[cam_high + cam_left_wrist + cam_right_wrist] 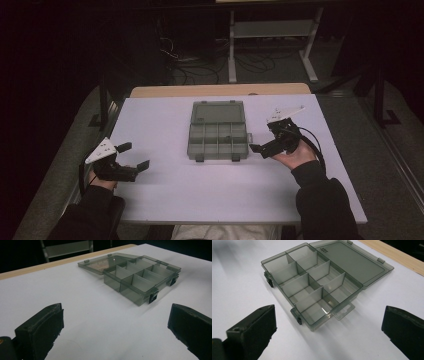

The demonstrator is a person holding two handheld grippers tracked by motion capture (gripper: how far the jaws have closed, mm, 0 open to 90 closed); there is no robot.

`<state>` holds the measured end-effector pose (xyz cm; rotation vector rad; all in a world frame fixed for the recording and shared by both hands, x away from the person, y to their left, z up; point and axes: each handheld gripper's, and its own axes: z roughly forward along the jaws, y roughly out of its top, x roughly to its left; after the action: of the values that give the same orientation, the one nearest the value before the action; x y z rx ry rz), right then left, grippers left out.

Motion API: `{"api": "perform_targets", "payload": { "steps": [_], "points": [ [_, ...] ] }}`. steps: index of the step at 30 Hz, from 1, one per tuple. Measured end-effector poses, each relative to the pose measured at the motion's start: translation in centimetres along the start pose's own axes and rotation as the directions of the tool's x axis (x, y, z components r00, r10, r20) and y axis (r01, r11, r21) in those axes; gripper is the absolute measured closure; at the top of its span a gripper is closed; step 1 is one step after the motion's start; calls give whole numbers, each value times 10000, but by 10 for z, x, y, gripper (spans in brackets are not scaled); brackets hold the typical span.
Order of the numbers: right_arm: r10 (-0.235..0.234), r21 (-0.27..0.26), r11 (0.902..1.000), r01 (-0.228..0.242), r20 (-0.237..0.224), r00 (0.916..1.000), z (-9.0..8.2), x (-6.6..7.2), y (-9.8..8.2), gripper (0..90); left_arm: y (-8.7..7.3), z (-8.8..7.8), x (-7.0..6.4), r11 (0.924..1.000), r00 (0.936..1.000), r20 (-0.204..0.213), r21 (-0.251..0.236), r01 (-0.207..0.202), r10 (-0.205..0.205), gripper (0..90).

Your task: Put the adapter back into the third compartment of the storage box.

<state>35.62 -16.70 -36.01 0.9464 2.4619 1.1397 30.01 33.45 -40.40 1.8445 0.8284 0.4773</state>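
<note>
A smoky clear compartment box lies open in the middle of the white table, its lid folded flat behind it. Its divided compartments look empty. My left gripper rests near the table's left front, open, well apart from the box; its jaws stand wide with bare table between them. My right gripper hovers just right of the box's front right corner, also open, holding nothing.
A wooden strip runs along the table's far edge. Behind it on the dark floor stand a white frame and loose cables. Black stands flank the table.
</note>
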Motion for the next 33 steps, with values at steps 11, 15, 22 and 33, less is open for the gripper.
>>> {"api": "perform_targets", "payload": {
  "steps": [11,15,22,33],
  "points": [
    [188,-303,9994,-191,-91,9998,-9,5,-14,0,0,-1,0,10000,10000,-8,-33,37,-37,0],
    [299,-356,9989,-298,30,9995,-11,5,-21,0,0,-1,0,10000,10000,5,-39,23,-23,0],
    [663,-434,9969,-655,176,9976,-16,1,-39,0,0,-1,0,10000,10000,47,-88,36,-36,0],
    [1197,-845,9897,-1154,480,9917,-29,-3,-65,0,0,-1,0,9999,10000,65,-106,3,-2,0]
  ]
}}
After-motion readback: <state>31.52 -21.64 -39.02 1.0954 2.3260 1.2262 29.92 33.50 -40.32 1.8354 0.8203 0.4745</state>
